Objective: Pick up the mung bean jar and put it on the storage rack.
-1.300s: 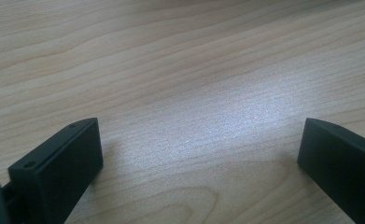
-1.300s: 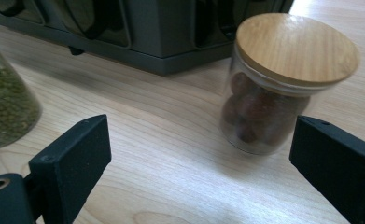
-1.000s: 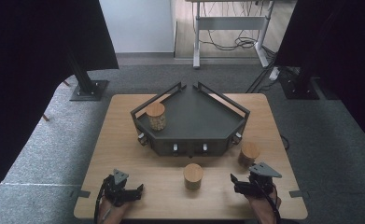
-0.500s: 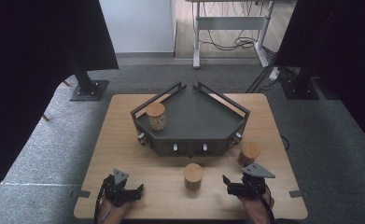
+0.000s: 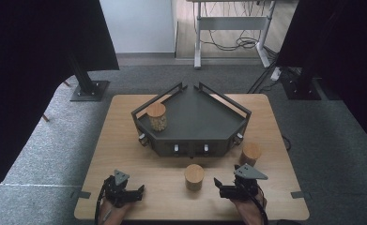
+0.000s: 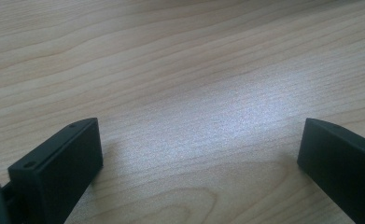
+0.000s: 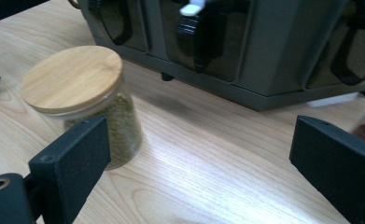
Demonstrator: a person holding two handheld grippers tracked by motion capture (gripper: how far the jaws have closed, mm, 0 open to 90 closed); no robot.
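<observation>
The tabletop (image 5: pixel 125 136) carries a dark, five-sided rack (image 5: pixel 195 119) with raised rails, set in the middle and toward the far edge. Its front face, with small white-tipped latches, faces the near edge.

Three glass jars with wooden lids are present. The middle jar (image 5: pixel 194 176) stands upright on the bare wood between the rack front and the near edge, roughly halfway between the left and right edges. In the right gripper view this middle jar (image 7: pixel 84 100) shows greenish-brown contents and a round lid, and it stands just ahead of the gripper's left jaw, not between the jaws. A second jar (image 5: pixel 156 116) stands upright inside the rack, at its left corner. A third jar (image 5: pixel 250 154) stands on the wood just beside the rack's right front corner, near the right edge.

The left gripper (image 5: pixel 135 193) rests low at the near edge, toward the left corner, held by a hand coming in from below. In the left gripper view the left gripper (image 6: pixel 199 154) has its jaws set wide apart, with nothing but wood grain between them.

The right gripper (image 5: pixel 224 187) sits near the near edge, right of the middle jar and apart from it, pointing toward that jar. In the right gripper view the right gripper (image 7: pixel 199 154) has its jaws spread wide, with bare tabletop between them; it grips nothing.
</observation>
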